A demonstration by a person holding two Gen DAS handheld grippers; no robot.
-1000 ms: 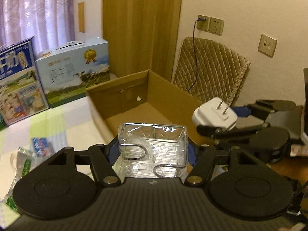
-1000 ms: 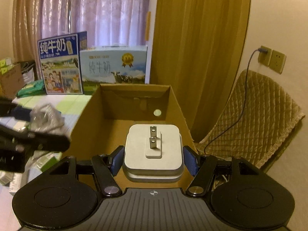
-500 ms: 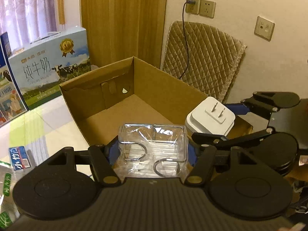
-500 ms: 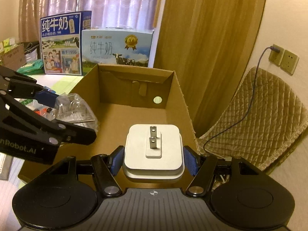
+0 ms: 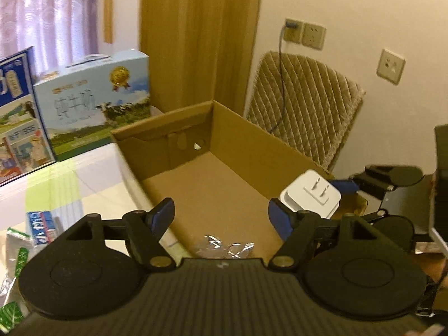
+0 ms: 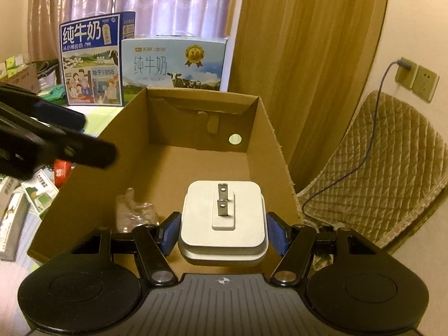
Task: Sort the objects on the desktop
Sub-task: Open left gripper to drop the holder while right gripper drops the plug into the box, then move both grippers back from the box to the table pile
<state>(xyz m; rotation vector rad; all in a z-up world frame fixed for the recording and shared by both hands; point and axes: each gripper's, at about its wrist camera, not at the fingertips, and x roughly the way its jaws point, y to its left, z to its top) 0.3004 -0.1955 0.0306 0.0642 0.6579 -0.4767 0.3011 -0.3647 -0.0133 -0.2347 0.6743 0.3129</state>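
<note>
The left gripper (image 5: 221, 214), black with blue pads on its fingers, stands spread wide with nothing between its pads, over the near end of an open brown cardboard box (image 5: 263, 145). A crumpled clear plastic packet with wire hooks inside (image 5: 224, 247) lies on the box floor just below that gripper, partly hidden by the gripper body. In the right wrist view the same packet (image 6: 134, 210) shows blurred near the box's left wall, so whether it has fully settled is hard to say.

The right gripper (image 6: 222, 231) is clamped on a white square power adapter with two metal prongs (image 6: 222, 215), its blue pads pressing the adapter's two sides, prongs facing away from the camera. It holds the adapter above the near right part of the box; in the left wrist view the adapter (image 5: 310, 194) sits close to the box's right wall.

Behind the box stand a pale blue milk carton case with a gold medal print (image 6: 173, 64) and a dark blue milk carton case (image 6: 92, 61). A beige quilted cushion (image 6: 386, 159) leans against the wall to the right, with a cable running to a wall socket (image 6: 404, 68).
</note>
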